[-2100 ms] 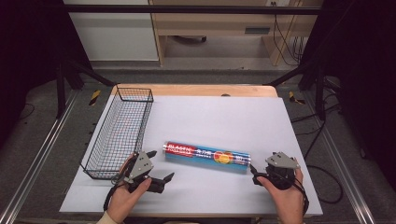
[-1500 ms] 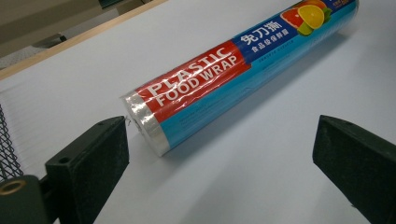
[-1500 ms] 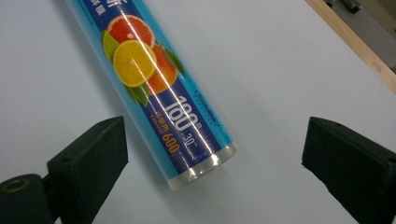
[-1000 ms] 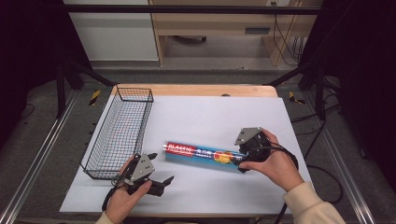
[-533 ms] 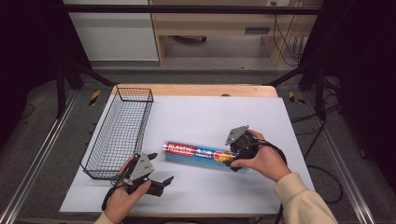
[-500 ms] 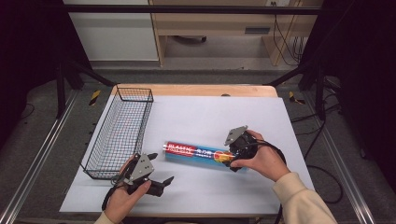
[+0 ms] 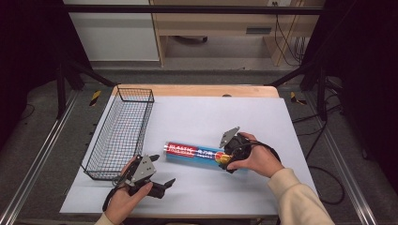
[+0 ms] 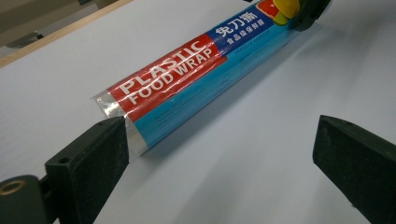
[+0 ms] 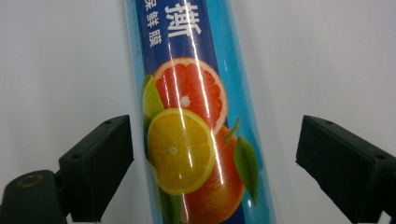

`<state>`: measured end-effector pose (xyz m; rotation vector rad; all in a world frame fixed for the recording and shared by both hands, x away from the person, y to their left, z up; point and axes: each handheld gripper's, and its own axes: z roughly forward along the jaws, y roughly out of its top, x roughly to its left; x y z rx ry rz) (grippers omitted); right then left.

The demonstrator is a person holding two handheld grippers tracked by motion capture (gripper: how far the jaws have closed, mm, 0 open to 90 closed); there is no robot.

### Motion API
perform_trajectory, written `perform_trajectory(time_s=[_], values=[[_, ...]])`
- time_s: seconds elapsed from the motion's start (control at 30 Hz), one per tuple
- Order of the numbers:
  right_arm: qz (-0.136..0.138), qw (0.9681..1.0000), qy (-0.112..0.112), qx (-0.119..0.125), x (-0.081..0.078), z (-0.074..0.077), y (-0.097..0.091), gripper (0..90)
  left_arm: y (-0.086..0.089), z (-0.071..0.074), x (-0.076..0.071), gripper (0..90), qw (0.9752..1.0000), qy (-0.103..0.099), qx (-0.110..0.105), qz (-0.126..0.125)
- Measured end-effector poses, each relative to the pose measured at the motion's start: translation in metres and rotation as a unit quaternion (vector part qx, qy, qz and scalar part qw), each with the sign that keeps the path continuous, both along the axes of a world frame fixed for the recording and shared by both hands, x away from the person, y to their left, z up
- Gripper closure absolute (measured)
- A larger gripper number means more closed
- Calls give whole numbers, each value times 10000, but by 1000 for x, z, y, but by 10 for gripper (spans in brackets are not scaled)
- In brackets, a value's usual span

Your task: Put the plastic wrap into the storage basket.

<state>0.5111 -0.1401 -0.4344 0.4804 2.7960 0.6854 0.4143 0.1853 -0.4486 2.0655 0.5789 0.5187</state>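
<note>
Blue and red cling-film packaging marks the plastic food wrap roll (image 7: 199, 153), which lies flat on the white table (image 7: 263, 117) near its centre, long axis running from nine o'clock to three o'clock, with the black wire basket (image 7: 123, 133) well apart at its ten o'clock. Lying level and free on the table, the roll offers its slim width to a grip from above, and that seems to be why the right gripper (image 7: 225, 161) comes at it over the fruit-printed end at three o'clock. Its jaws straddle the roll there, one on each side, and have just been closing, yet in the right gripper view a gap shows between each pad and the wrap, so they are not yet clamped. The right hand (image 7: 256, 159) is arched over the tool, wrist bent, forearm entering from five o'clock. The left gripper (image 7: 157, 180) rests near the table's six o'clock edge, jaws spread wide and holding nothing, aimed along the roll's red end, likely waiting its turn
</note>
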Motion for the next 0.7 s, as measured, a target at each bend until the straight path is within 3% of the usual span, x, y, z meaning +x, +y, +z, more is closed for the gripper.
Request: perform_trajectory(time_s=[0.23,0.37,0.7], values=[[78,9999,136,-47,1,-6,1,147,-1,-1,0,38,10000,47,56,-44],[112,9998,158,54,3,-8,4,193,-2,-2,0,38,9999,62,99,-88],[260,9992,263,-118,6,-17,8,280,-3,-2,-1,38,9998,91,109,-129]])
